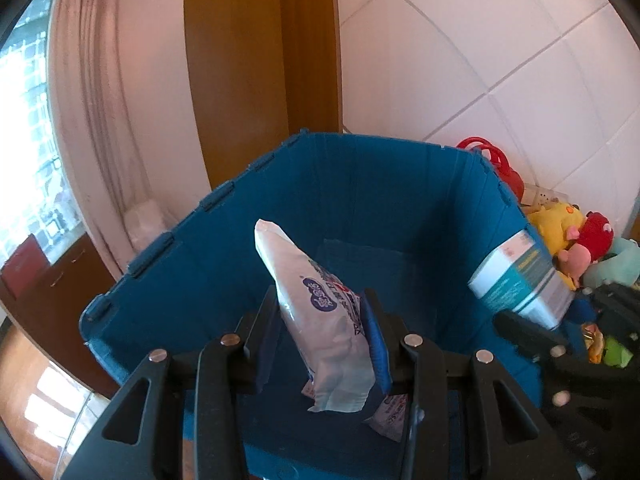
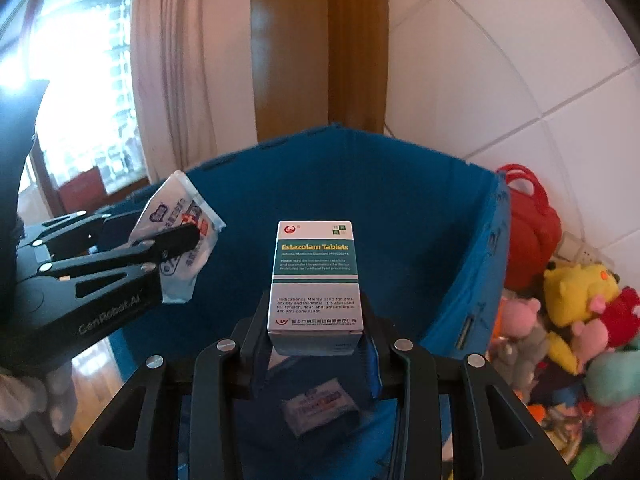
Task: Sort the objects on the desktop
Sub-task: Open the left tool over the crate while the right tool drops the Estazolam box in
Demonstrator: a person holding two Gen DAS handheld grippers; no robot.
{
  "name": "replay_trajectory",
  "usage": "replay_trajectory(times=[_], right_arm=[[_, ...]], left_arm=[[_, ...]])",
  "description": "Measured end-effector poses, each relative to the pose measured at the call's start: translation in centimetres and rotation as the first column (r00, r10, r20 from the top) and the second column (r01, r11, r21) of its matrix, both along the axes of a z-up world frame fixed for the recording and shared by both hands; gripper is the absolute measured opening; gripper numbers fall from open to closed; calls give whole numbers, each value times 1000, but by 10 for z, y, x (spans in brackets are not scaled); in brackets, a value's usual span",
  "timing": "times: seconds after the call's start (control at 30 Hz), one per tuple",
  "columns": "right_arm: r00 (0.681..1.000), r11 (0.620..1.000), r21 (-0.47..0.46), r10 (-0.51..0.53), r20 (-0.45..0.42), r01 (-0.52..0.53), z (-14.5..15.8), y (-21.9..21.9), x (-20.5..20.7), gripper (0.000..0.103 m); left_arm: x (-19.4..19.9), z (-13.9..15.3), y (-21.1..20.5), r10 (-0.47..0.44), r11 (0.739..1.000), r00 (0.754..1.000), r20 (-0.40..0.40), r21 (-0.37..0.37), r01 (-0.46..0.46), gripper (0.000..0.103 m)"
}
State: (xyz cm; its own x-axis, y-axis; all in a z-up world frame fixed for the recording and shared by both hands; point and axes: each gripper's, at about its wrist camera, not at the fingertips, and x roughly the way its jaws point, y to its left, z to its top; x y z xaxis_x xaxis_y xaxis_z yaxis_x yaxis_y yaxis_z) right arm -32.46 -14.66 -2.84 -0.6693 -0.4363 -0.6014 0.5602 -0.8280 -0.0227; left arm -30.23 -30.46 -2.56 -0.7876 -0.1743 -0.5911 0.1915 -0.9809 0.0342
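Left wrist view: the left gripper (image 1: 322,334), jaws closed partway, pinches a soft white wipes packet (image 1: 320,300) that stands up between its fingers, directly above the open blue bin (image 1: 224,280). Off to its right, the right gripper (image 1: 532,320) carries a white-and-teal tablet box (image 1: 520,276) over the same bin's right wall.

From the right wrist camera, the right gripper (image 2: 316,332) is clamped tight on the lower end of the tablet box (image 2: 315,280), label facing up, the bin's interior (image 2: 400,220) spread ahead of and beneath it. A small flat packet (image 2: 320,408) already lies on the bin floor below the fingers. The left gripper (image 2: 176,240) hangs just to its left with the wipes packet (image 2: 180,232).

Judged from here, both items look poised for release. The risks: the two grippers sit near each other and could knock together on opening; the limp packet, gripped low, may sag or cling to a pad instead of falling cleanly; the box, close to the right wall in the left view, could clip the rim and tumble among the plush toys (image 2: 580,312) beside the bin.
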Motion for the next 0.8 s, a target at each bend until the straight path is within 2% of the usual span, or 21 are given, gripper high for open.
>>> replay_trajectory(times=[0.07, 0.13, 0.2, 0.23, 0.3, 0.47, 0.63, 0.8], right_arm=[[1000, 1000, 17, -20, 3, 20, -2, -1, -2, 38], [999, 999, 30, -38, 8, 38, -3, -2, -4, 38], [998, 998, 41, -55, -2, 55, -3, -2, -3, 50], [998, 997, 47, -60, -5, 60, -2, -3, 0, 53], [997, 996, 55, -70, -13, 71, -2, -4, 0, 57], [996, 994, 65, -86, -14, 86, -2, -5, 2, 60], [995, 993, 65, -101, -20, 102, -1, -5, 3, 68], [993, 991, 64, -112, -39, 114, 2, -5, 7, 91]], left_arm=[[-4, -4, -5, -14, 1000, 1000, 9, 11, 14, 42], [-8, -8, -7, -25, 1000, 1000, 18, 14, 25, 54], [-10, -9, -5, -27, 1000, 1000, 15, 6, 27, 80], [-11, -11, -4, -28, 1000, 1000, 13, 3, 28, 83], [-12, -13, -5, -38, 999, 999, 17, 5, 38, 83], [-16, -17, -9, -44, 999, 998, 33, 16, 43, 83], [-16, -20, -14, -47, 999, 998, 43, 24, 46, 83], [-12, -21, -17, -46, 998, 998, 42, 36, 44, 83]])
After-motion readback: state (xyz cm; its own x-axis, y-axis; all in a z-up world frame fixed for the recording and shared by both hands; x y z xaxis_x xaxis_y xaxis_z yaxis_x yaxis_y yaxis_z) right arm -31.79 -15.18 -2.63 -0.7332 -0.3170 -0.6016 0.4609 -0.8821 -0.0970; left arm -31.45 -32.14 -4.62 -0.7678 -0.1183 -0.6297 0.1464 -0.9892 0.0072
